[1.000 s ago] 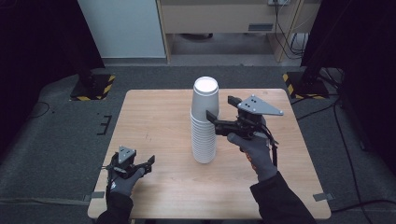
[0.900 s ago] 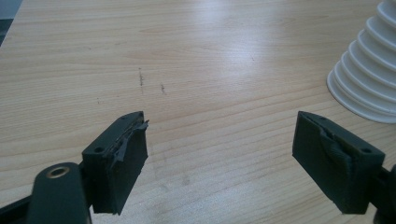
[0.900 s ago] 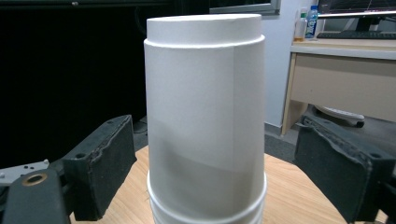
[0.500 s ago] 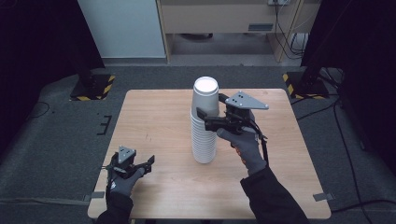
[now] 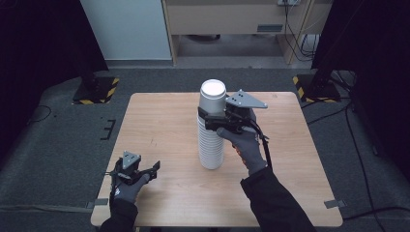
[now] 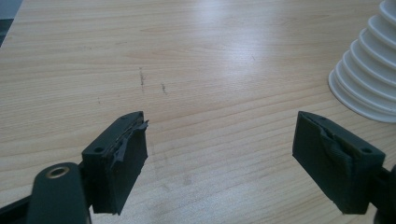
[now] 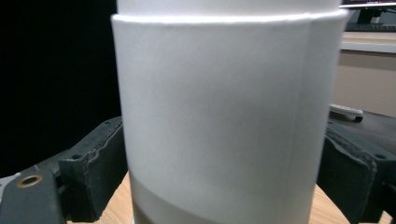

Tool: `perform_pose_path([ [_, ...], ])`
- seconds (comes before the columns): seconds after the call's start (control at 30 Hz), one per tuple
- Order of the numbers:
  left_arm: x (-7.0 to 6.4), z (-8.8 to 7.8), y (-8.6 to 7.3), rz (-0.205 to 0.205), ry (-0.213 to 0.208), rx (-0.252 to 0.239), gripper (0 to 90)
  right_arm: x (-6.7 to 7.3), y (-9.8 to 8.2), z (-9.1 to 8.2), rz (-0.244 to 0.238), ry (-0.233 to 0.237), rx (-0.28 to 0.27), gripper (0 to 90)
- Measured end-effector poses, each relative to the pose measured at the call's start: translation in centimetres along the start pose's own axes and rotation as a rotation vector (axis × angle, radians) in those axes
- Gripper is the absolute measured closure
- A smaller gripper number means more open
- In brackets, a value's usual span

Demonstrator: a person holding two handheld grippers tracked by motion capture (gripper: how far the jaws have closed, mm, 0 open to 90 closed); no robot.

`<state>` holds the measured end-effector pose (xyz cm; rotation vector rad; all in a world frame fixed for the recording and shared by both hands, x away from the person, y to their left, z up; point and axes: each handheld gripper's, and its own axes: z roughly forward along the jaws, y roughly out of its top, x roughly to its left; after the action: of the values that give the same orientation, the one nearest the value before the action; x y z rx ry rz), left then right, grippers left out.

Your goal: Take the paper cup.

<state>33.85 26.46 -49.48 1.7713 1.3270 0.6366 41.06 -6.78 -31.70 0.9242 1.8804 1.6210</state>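
— While I hold my tools here, what do you see?

— One tall stack of white cups stands upside down near the middle of the table. My right gripper has its jaws on both sides of the top cup, one on each side. In the right gripper view the cup wall fills the gap between the jaws, but I cannot tell if they press it.

— And your other tool?

— My left gripper sits low at the near left edge, well apart from the stack, jaws wide with nothing between them.

— How about the table and the room?

— One pale wood table with a few small scratches. It stands on grey carpet. I count two yellow-and-black striped feet, one at each far side, and one light cabinet behind. The sides are dark.
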Motion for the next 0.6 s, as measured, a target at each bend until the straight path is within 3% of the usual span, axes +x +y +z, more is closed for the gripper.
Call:
perform_pose_path([
  [0.23, 0.03, -0.02, 0.00, -0.001, 0.001, 0.000, 16.6, 0.20, -0.12, 0.73, 0.009, -0.028, 0.000, 13.3],
  [0.6, 0.04, -0.03, 0.00, 0.000, 0.002, -0.001, 16.6, 0.12, 0.11, 0.60, 0.019, -0.018, -0.003, 14.9],
])
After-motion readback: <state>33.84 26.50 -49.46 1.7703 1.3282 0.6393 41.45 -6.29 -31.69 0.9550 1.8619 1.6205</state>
